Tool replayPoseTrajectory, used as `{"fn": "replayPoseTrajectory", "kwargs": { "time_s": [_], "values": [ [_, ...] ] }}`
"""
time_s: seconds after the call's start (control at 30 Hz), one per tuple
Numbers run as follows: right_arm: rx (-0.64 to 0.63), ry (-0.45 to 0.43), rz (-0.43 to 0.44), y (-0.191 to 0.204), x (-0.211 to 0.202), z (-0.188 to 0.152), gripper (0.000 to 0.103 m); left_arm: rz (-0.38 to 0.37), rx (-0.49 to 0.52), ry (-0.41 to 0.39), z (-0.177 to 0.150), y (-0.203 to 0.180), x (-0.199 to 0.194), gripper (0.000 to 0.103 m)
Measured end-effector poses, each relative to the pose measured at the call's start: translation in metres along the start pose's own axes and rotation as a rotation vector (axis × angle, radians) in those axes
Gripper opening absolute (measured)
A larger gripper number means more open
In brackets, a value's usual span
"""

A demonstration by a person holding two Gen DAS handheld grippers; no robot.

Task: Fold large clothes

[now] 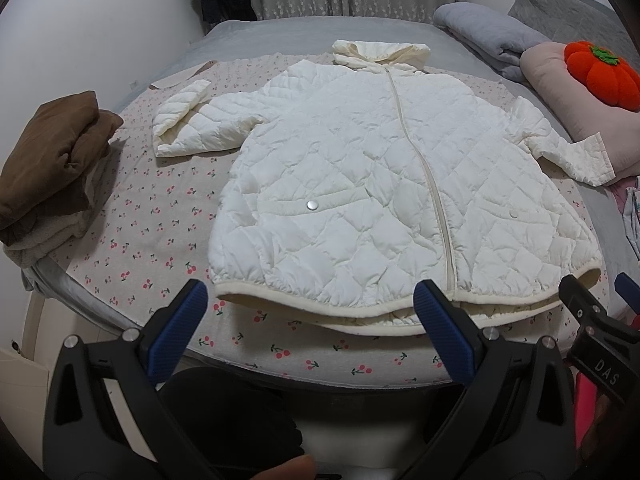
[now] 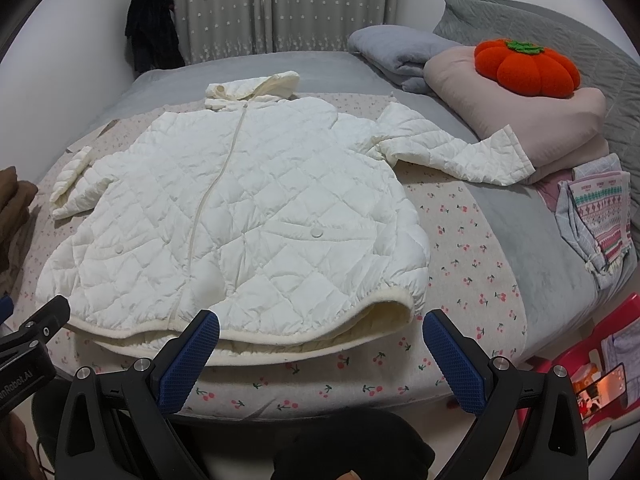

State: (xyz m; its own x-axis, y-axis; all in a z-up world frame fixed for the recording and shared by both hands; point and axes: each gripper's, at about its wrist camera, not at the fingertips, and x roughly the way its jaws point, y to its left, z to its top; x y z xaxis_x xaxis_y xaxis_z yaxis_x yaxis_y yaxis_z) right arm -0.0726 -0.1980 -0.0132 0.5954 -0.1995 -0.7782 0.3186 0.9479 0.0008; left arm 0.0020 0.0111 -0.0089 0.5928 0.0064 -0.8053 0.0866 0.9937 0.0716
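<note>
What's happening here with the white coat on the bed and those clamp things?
A person holds a two-finger gripper in each hand and is about to fold the white quilted jacket, which lies zipped and flat on the cherry-print sheet. The left gripper and right gripper are both open and empty, near the jacket's hem. One sleeve is bent back; the other reaches the pink bedding. Folding hasn't begun.

My left gripper (image 1: 310, 312) covers a bit of the coat's (image 1: 360, 168) bottom edge. The brown clothes (image 2: 14, 216) get cut off at the side of my right view. The phone (image 2: 600, 394) screen is too small to read.
</note>
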Motion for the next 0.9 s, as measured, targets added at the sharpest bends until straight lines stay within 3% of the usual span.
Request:
{"fn": "replayPoseTrajectory", "kwargs": {
  "time_s": [0.33, 0.47, 0.6, 0.73, 0.8, 0.9],
  "values": [
    [-0.018, 0.025, -0.037, -0.003, 0.011, 0.005, 0.103, 0.008, -0.017, -0.012, 0.008, 0.007, 0.01, 0.102],
    [-0.036, 0.036, -0.01, -0.01, 0.018, 0.009, 0.103, -0.052, -0.004, 0.005, 0.016, 0.019, 0.02, 0.102],
    [-0.012, 0.058, 0.038, -0.032, 0.026, 0.015, 0.103, -0.139, -0.044, 0.044, 0.031, 0.053, 0.032, 0.102],
    [0.046, 0.124, 0.102, -0.061, 0.041, 0.02, 0.103, -0.134, -0.091, 0.06, 0.044, 0.089, 0.045, 0.102],
    [0.066, 0.15, 0.129, -0.076, 0.051, 0.021, 0.103, -0.187, -0.154, 0.088, 0.048, 0.11, 0.056, 0.102],
    [0.151, 0.182, 0.271, -0.098, 0.067, 0.019, 0.103, -0.297, -0.215, 0.132, 0.051, 0.128, 0.076, 0.102]
  ]
}}
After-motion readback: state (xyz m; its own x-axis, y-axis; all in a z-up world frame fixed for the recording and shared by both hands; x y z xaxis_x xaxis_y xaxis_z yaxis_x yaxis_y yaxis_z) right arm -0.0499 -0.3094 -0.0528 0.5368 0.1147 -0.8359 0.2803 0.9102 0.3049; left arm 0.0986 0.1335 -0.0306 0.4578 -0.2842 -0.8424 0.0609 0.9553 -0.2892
